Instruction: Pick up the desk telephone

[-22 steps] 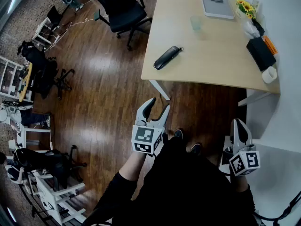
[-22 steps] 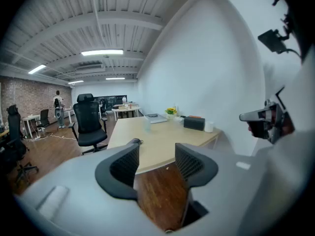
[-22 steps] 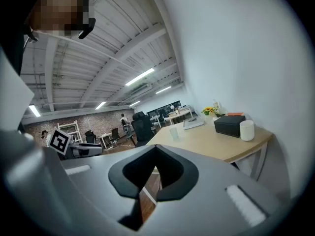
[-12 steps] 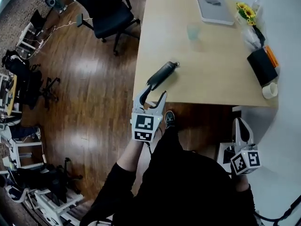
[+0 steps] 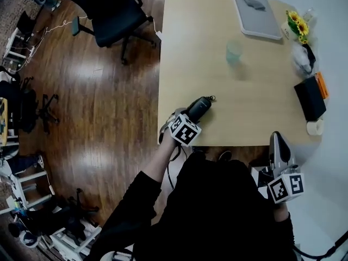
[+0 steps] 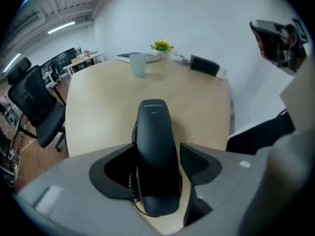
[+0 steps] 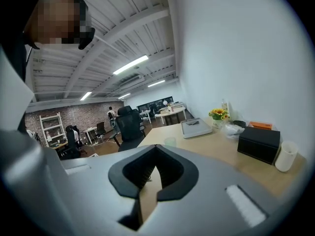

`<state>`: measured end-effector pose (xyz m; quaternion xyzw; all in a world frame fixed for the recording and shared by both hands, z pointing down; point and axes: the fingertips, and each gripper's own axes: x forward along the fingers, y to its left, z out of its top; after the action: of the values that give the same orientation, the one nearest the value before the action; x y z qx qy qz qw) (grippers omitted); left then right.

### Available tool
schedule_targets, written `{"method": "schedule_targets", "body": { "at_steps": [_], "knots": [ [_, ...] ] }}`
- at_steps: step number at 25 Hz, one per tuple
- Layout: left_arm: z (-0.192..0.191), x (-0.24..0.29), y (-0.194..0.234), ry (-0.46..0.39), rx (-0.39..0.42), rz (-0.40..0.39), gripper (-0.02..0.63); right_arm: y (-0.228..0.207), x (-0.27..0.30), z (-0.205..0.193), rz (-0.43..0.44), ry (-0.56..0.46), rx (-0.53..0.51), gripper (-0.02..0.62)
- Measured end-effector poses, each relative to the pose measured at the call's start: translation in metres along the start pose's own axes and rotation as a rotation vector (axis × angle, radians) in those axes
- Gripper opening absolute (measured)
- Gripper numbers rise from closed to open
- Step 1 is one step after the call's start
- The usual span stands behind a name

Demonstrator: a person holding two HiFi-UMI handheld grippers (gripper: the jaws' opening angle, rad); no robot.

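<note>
Since half a second ago the left gripper [image 6: 157,154] has gone forward from short of the tabletop's near edge onto the desk telephone [image 5: 199,107], and the head view has drawn in toward the tabletop [image 5: 261,80].

Nearest, the right gripper [image 5: 277,145] hangs beside the person's hip, off the tabletop at about 4 o'clock from the telephone. Its fingers are pressed together with nothing between them.

The left gripper is over the near edge, its marker cube covering the telephone's near end in the head view. Its fingers are spread, one on each flank of the black handset, close against the sides. I see no clear sign that they are squeezing yet. The coiled cord runs along the left flank, beside the left finger.

The telephone lies flat near the near-left corner. In the head view its long axis runs from about 7 o'clock to 1 o'clock; in the left gripper view it points straight to 12 o'clock, in line with the fingers. So the closing stroke would cross its narrow width, and the left gripper is by far the nearer one.

Farther off at 12 o'clock stands a translucent cup [image 5: 234,51], then a grey tray [image 5: 257,7]. A black box [image 5: 310,98] and sunflowers [image 5: 298,22] sit along the right edge.
</note>
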<state>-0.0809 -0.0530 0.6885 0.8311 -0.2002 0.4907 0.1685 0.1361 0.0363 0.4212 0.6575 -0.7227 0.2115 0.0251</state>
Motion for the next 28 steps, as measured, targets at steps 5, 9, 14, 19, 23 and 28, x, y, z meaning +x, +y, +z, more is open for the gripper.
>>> {"method": "schedule_targets", "body": {
  "at_steps": [5, 9, 14, 19, 23, 28],
  "knots": [
    [0.006, 0.025, -0.001, 0.093, 0.054, -0.013, 0.269, -0.02, 0.044, 0.0, 0.045, 0.035, 0.025, 0.0],
    [0.006, 0.04, -0.004, 0.083, 0.003, -0.016, 0.275, -0.021, 0.072, 0.012, 0.132, 0.032, 0.009, 0.0],
    [-0.003, 0.046, 0.001, 0.082, -0.022, -0.018, 0.264, -0.029, 0.093, 0.027, 0.191, 0.017, -0.001, 0.0],
    [0.008, 0.033, 0.014, -0.006, -0.172, 0.054, 0.262, -0.046, 0.098, 0.028, 0.187, 0.02, 0.018, 0.0],
    [0.053, -0.029, 0.045, -0.204, -0.314, 0.189, 0.262, -0.053, 0.101, 0.029, 0.188, 0.018, 0.026, 0.0],
    [0.128, -0.149, 0.075, -0.561, -0.385, 0.344, 0.262, -0.058, 0.103, 0.036, 0.175, -0.005, 0.033, 0.0]
  ]
}}
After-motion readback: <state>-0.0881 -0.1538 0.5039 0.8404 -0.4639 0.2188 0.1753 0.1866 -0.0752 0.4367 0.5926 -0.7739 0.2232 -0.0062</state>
